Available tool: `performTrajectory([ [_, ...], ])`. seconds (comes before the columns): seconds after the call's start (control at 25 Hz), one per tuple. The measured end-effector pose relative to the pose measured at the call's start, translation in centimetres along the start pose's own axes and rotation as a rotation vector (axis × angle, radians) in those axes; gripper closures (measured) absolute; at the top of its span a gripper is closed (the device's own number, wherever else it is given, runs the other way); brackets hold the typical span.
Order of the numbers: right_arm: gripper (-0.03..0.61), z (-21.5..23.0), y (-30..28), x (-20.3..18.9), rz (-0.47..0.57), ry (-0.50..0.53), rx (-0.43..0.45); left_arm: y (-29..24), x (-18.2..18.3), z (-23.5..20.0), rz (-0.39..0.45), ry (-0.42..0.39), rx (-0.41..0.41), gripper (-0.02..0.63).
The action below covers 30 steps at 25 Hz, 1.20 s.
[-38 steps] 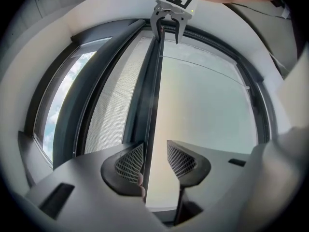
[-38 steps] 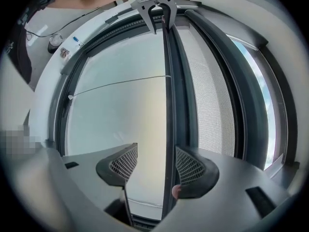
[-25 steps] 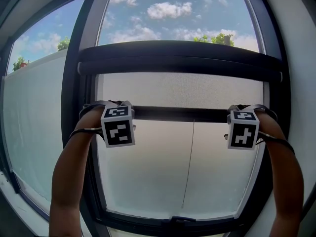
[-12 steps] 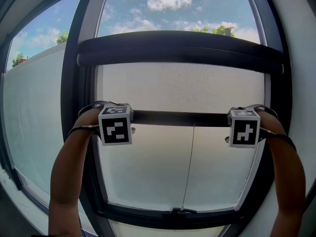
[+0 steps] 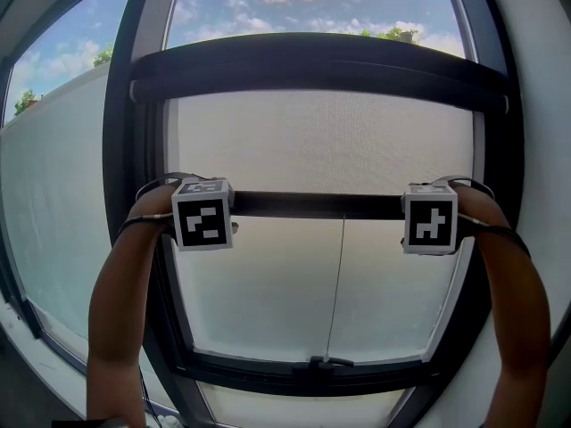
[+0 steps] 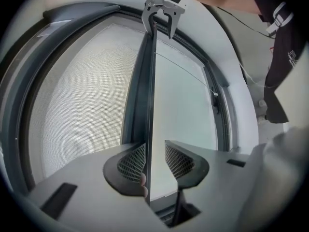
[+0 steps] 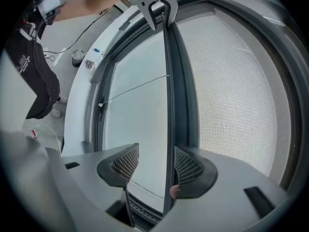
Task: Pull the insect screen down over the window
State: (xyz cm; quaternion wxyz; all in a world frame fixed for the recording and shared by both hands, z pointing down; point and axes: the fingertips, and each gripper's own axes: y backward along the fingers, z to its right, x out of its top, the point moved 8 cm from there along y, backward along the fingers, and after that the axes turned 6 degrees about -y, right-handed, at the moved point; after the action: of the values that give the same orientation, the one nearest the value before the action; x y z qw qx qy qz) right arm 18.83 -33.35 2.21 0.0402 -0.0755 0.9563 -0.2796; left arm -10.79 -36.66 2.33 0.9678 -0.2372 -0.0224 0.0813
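The insect screen's dark bottom bar [image 5: 317,205] runs level across the window, with grey mesh [image 5: 321,141] stretched from it up to the dark roller housing [image 5: 321,65]. My left gripper [image 5: 203,205] straddles the bar's left end and my right gripper [image 5: 430,210] its right end. In the left gripper view the bar [image 6: 147,105] lies against one pad [image 6: 133,161] of my left gripper [image 6: 154,156], with a gap to the other. In the right gripper view the bar [image 7: 169,105] sits by one pad [image 7: 187,166] of my right gripper [image 7: 150,163], clear of the other.
A thin pull cord [image 5: 337,283] hangs from the bar to the window's lower frame [image 5: 312,373]. A second pane [image 5: 62,212] adjoins on the left and a white wall [image 5: 544,132] on the right. A person's dark garment [image 6: 285,57] and small items on the floor [image 7: 79,57] lie behind.
The bar and both grippers have come down: more mesh shows beneath the roller housing and the gap to the lower frame is shorter.
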Motion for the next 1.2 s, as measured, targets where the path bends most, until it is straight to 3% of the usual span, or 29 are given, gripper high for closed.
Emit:
performTrajectory([
  [0.28, 0.356, -3.0, -2.2, -0.1, -0.038, 0.021, 0.074, -1.4, 0.7, 2.6, 0.052, -0.029, -0.079, 0.495],
  [0.44, 0.356, -3.9, -2.4, 0.4, -0.022, 0.071, 0.015, -1.8, 0.9, 3.8, 0.078, -0.025, -0.070, 0.495],
  [0.52, 0.356, -4.3, -2.6, 0.6, -0.025, 0.084, -0.015, -2.2, 0.6, 4.3, 0.042, -0.025, -0.073, 0.495],
  [0.64, 0.356, -4.9, -3.1, 0.5, -0.027, 0.079, -0.017, -2.9, 0.3, 5.1, -0.008, -0.029, -0.085, 0.495],
  [0.8, 0.356, -5.5, -3.4, 0.2, 0.007, 0.058, 0.002, -3.2, 0.2, 5.8, 0.020, -0.011, -0.087, 0.494],
  [1.2, 0.356, -11.9, -8.3, -0.5, 0.034, 0.075, 0.128, -7.5, 0.4, 12.3, 0.054, 0.009, -0.273, 0.495],
])
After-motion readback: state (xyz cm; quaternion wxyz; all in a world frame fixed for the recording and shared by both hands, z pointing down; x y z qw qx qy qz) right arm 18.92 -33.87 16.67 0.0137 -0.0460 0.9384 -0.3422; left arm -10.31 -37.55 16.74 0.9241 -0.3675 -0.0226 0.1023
